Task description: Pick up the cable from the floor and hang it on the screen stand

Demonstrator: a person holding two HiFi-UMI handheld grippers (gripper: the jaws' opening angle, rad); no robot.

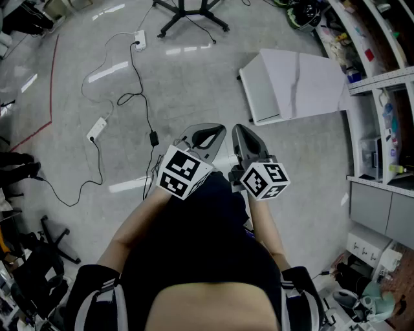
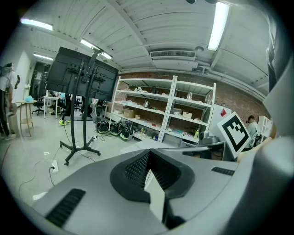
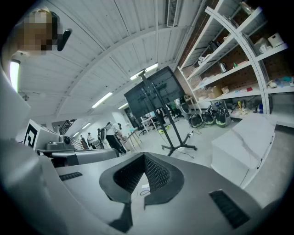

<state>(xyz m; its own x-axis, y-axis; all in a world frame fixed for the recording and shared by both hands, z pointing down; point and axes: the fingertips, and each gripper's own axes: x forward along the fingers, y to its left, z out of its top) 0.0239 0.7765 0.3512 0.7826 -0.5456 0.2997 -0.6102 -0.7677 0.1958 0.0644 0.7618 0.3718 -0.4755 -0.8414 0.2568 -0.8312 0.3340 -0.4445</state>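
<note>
A long black cable (image 1: pixel 138 89) snakes over the grey floor, from a white power strip (image 1: pixel 138 40) past a black adapter (image 1: pixel 154 138) to a second strip (image 1: pixel 97 128). The black legs of the screen stand (image 1: pixel 189 14) show at the top edge. Both grippers are held close to the body, above the floor and apart from the cable. My left gripper (image 1: pixel 206 137) is shut and empty, and so is my right gripper (image 1: pixel 244 139). The left gripper view shows the stand (image 2: pixel 81 117) with its dark screens far left. In the right gripper view the stand (image 3: pixel 169 124) is ahead.
A white cabinet (image 1: pixel 294 84) lies on the floor ahead to the right, also in the right gripper view (image 3: pixel 243 142). Shelving (image 1: pixel 378 97) lines the right wall. Chairs and clutter (image 1: pixel 32 258) crowd the left edge. People stand far off (image 3: pixel 112 137).
</note>
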